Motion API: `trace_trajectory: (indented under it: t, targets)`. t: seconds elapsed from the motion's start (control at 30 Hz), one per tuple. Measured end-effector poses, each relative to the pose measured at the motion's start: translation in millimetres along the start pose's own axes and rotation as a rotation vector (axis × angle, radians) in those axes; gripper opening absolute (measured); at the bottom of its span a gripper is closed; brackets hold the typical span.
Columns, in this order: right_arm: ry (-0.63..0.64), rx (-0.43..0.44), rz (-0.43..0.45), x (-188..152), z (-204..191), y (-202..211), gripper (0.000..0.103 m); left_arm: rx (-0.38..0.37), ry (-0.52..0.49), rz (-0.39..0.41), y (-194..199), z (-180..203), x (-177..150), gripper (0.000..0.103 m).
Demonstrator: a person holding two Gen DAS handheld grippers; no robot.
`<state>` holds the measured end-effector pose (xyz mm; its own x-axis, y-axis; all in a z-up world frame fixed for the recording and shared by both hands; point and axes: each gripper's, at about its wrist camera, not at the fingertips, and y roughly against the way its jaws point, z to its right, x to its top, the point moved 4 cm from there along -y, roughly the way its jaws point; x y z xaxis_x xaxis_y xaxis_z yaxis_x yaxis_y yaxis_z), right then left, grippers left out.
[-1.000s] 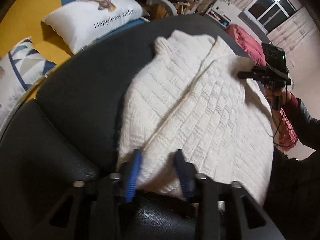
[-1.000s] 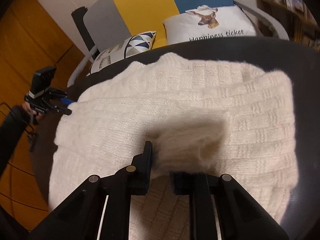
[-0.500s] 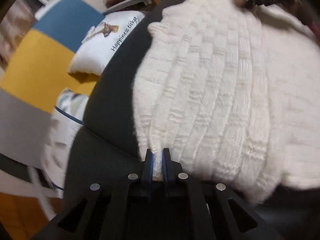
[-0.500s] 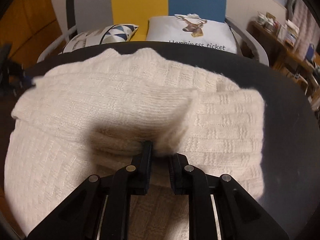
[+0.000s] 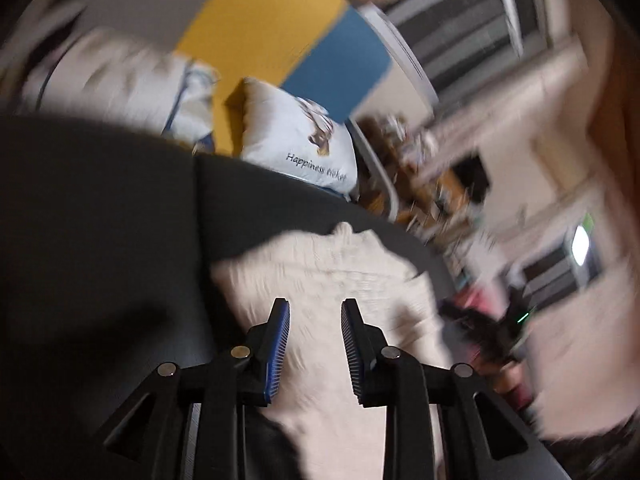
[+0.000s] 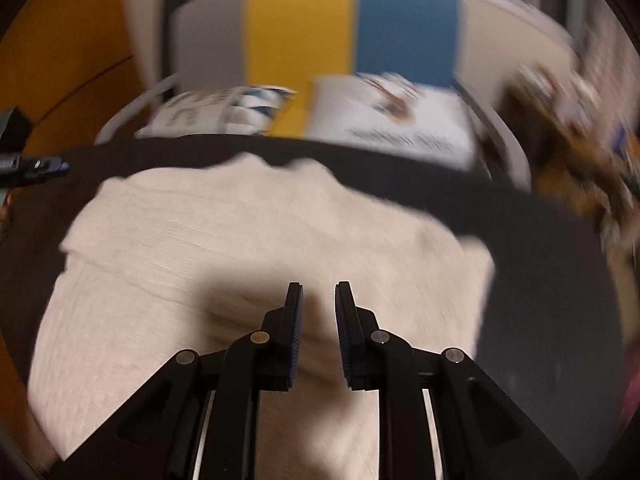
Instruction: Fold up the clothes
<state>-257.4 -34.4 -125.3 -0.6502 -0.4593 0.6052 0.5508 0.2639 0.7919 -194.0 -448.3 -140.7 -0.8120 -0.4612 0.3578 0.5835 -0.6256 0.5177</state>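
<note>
The cream sweater (image 6: 256, 248) lies folded on the dark tabletop (image 6: 552, 280), ahead of and under both sets of jaws. Bare tabletop runs wide to the right of the right gripper (image 6: 319, 292) and to the left of the left gripper (image 5: 315, 308). The far tabletop edge meets a pillow (image 5: 296, 144). Left gripper jaws: opening, a moderate gap, pads clear of the knit, nothing held. Right gripper jaws: opening, a narrow gap, nothing pinched; sweater lies below.
</note>
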Motion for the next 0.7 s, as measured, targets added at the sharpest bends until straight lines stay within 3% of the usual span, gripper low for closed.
trace_trajectory:
  t: [0.07,0.17,0.23,0.4,0.47,0.63,0.7]
  targets:
    - [0.077,-0.041,-0.049,10.8,-14.5,-23.5,0.045,-0.035,0.157,0.045,10.3,-18.0,-22.8,0.031]
    - [0.03,-0.04,-0.192,-2.7,-18.2,-72.3,0.047,-0.066,0.314,0.106,18.2,-36.6,-54.0,0.037]
    - [-0.026,-0.032,-0.121,-10.8,-15.6,-74.8,0.051,-0.112,0.422,0.132,15.9,-43.9,-73.7,0.043]
    - [-0.154,0.013,0.039,-29.2,-6.5,-64.6,0.051,-0.207,0.551,0.143,-18.5,-33.6,-104.1,0.052]
    - [-0.162,0.011,0.047,-28.7,-7.2,-63.1,0.051,-0.234,0.593,0.159,-30.8,-29.1,-104.8,0.057]
    - [-0.156,0.004,0.055,-28.1,-7.8,-64.9,0.052,-0.211,0.71,0.289,-54.2,-33.8,-96.0,0.061]
    - [-0.155,0.002,0.058,-28.5,-7.6,-66.4,0.052,-0.17,0.75,0.373,-52.9,-38.1,-95.0,0.061]
